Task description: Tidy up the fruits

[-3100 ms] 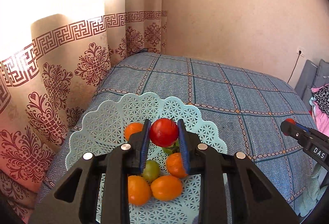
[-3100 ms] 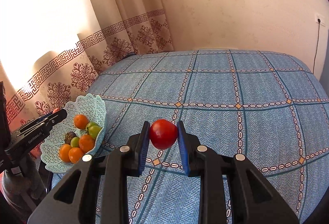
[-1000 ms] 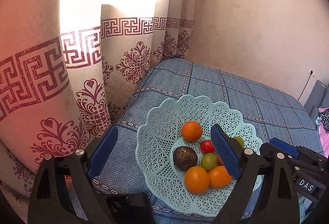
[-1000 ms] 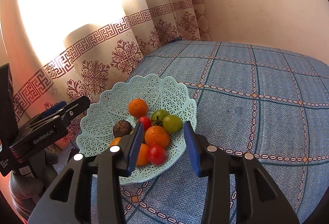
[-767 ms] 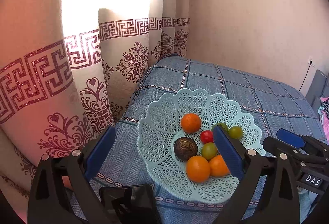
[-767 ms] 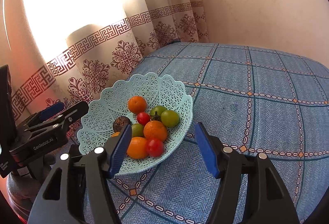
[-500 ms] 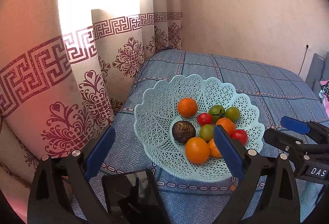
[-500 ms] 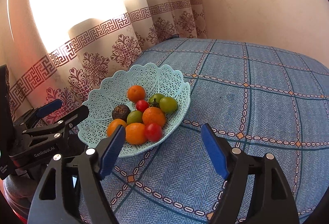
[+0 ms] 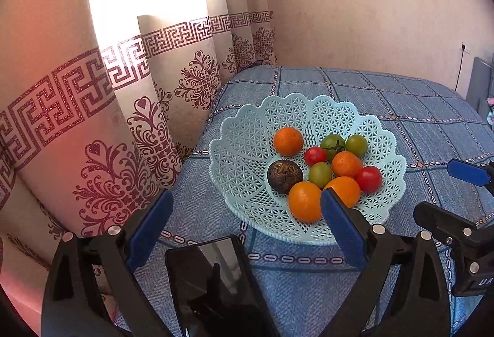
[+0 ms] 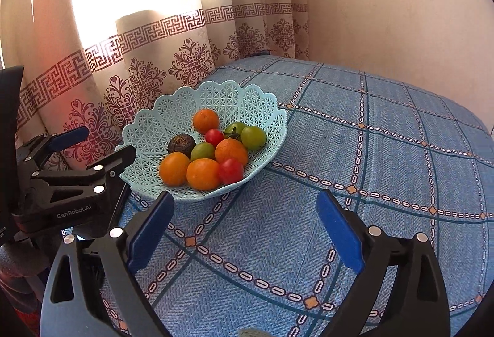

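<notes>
Left gripper (image 9: 244, 225): you hold it wide apart, empty, beside the basket (image 9: 244, 151).
Right gripper (image 10: 244, 225): spread wide, nothing held.
Fruits (image 10: 213, 151): heaped in the basket's hollow, so none roll.

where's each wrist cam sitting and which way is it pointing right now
Left wrist: sits on the left gripper, low at the bed's near corner by the curtain, facing the basket of fruit; its own open fingers show, and the right gripper at the right edge.
Right wrist: sits on the right gripper, above the blue bedspread, facing the basket from its right; its open fingers show, and the left gripper at left.
Shared: basket, fruit, bedspread, curtain, each other's gripper.
</notes>
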Tool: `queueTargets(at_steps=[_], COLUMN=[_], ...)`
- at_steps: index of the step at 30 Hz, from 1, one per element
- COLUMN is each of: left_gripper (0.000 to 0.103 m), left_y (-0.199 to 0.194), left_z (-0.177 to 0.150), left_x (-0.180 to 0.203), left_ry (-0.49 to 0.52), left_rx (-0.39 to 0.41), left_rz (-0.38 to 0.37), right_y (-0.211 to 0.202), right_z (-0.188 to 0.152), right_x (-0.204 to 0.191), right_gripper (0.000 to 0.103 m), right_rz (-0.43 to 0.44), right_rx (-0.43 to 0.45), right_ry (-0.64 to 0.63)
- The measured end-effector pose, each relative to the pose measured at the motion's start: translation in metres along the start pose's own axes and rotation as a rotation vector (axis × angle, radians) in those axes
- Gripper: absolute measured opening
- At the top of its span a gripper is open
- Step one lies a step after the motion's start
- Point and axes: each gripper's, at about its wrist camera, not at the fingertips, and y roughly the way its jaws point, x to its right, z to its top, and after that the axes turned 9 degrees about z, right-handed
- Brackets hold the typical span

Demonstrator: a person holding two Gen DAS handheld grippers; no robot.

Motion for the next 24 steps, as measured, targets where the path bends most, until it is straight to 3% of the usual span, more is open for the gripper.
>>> queueTargets(at_steps=[3, 24], left_gripper=[0.097, 0.097], left_y=[-0.001, 0.002], left_z=[-0.001, -0.003], left_x=[0.003, 0.005], left_ry=[0.027, 0.051], left_rx=[0.012, 0.013], left_rz=[0.025, 0.037], right_y=[-0.002, 0.009], right_z=[0.000, 0.005], right_x=[-0.001, 0.004], right_gripper=[0.098, 0.098], right_rz=[-0.008, -0.013], right_rx=[0.012, -0.018], right_ry=[-0.011, 0.023])
